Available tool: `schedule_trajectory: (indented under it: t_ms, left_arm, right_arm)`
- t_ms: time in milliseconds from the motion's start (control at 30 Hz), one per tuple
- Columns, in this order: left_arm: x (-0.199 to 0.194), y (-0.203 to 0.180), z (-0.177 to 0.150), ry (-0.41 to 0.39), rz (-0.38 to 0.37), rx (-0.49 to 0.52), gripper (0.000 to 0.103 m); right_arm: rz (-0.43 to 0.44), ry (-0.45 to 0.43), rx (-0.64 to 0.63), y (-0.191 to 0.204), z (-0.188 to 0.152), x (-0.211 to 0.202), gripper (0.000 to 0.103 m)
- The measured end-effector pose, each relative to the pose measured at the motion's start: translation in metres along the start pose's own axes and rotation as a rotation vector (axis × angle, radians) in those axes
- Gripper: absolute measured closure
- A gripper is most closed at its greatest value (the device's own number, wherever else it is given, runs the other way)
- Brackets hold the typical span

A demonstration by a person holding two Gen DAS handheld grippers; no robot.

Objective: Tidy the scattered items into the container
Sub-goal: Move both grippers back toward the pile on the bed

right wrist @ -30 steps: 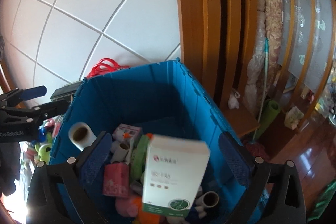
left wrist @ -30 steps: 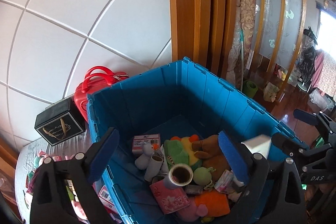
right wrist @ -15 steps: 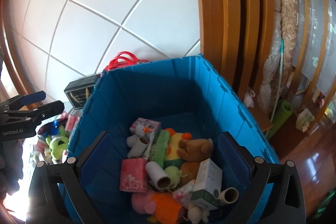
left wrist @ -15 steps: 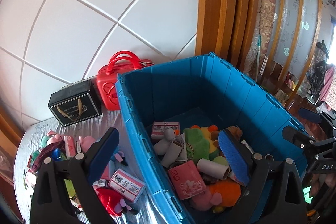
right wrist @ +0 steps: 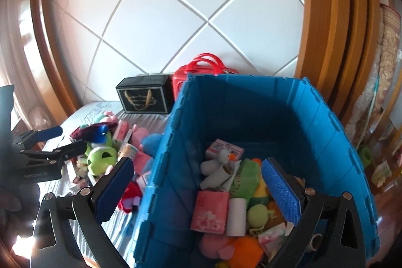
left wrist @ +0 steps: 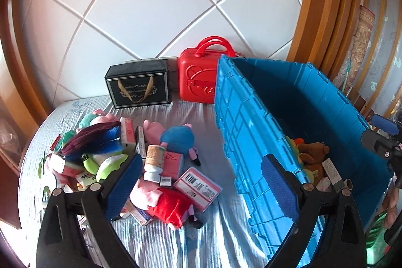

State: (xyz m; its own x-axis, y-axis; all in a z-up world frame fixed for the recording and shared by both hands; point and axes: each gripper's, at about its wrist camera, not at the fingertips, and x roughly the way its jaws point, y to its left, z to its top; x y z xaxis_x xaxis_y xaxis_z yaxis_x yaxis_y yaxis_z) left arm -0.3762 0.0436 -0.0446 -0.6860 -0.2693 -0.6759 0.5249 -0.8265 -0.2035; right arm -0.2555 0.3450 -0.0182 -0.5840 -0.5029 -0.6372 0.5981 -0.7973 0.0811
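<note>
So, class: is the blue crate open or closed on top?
Open. The blue crate has no lid across its rim, and the right wrist view looks straight down onto the toys and boxes piled inside.

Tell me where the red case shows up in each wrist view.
Left wrist: red case upper middle, against the wall, between the black box and the blue bin.
Right wrist: red case middle, mostly hidden behind the bin's far corner, handles showing.
Shared landmark: the black box, left of the case.

blue crate wall beside toy pile, crate open-topped
</note>
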Motion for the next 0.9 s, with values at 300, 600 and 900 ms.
schedule_trajectory:
  t_ms: [300, 600, 900]
  left_arm:
    - [-0.008, 0.098, -0.030, 0.027, 0.032, -0.075, 0.006]
    - [-0.006, 0.205, -0.081, 0.098, 0.110, -0.105, 0.006]
    - [0.018, 0.294, -0.153, 0.232, 0.213, -0.118, 0.006]
  right_arm:
    - [0.053, 0.027, -0.071, 0.100, 0.006, 0.020, 0.000]
    - [0.105, 0.083, -0.114, 0.210, -0.010, 0.045, 0.000]
    - [0.113, 0.133, -0.144, 0.277, -0.052, 0.092, 0.000]
